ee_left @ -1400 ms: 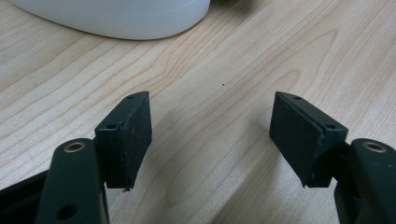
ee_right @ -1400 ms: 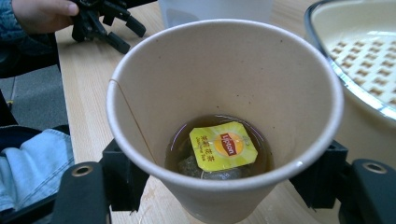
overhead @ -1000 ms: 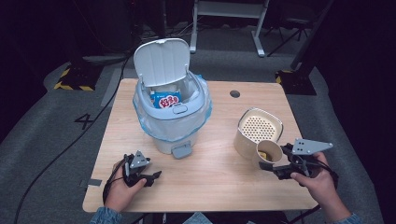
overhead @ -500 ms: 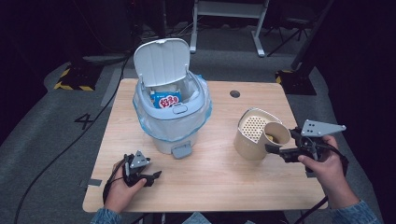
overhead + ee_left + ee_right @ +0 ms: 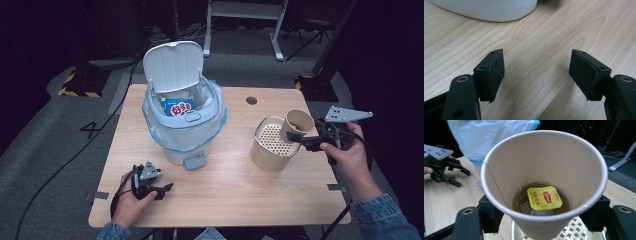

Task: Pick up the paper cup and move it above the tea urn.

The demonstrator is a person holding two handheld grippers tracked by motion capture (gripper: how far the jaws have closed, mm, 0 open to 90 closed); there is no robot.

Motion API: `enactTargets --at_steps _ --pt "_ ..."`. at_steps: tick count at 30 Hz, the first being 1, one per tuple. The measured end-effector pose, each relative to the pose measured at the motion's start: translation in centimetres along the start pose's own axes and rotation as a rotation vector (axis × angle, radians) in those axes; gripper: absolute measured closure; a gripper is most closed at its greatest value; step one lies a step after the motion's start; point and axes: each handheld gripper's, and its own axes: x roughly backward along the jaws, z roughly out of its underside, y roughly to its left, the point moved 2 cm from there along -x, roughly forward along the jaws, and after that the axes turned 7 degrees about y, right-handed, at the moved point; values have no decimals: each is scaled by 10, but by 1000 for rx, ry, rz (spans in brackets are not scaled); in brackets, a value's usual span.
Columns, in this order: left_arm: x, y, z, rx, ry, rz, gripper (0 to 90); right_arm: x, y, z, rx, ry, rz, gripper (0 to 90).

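A brown paper cup (image 5: pixel 298 123) is tilted above the right rim of a beige perforated strainer pot (image 5: pixel 267 152), with my right gripper (image 5: pixel 296 136) shut on it. In the right gripper view the cup (image 5: pixel 544 162) holds a little tea and a tea bag with a yellow tag (image 5: pixel 545 197). The strainer's holed bottom (image 5: pixel 574 233) lies just under it. My left gripper (image 5: pixel 161 190) rests low at the table's front left, and its jaws (image 5: pixel 536 72) stand open with only bare wood between them.
A white pedal bin (image 5: pixel 182 130) with a blue liner and raised lid stands at the table's middle left, with a blue and red packet (image 5: pixel 178 108) inside. A round cable hole (image 5: pixel 251 100) sits near the wooden table's (image 5: pixel 230 195) far edge. Dark floor and stands surround it.
My right gripper has lifted the cup from low beside the strainer pot up and right to above its rim, tilting it. The left gripper has stayed put.
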Motion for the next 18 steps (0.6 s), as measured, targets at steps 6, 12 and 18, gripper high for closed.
enactTargets --at_steps 6,12,18 --pt "0 0 0 -2 0 0 291 -12 -19 -5 -14 26 32 312" --pt "0 0 0 0 0 0 291 -24 -33 -4 -13 37 63 312" --pt "0 0 0 0 0 0 291 -30 -38 -3 45 56 117 311"
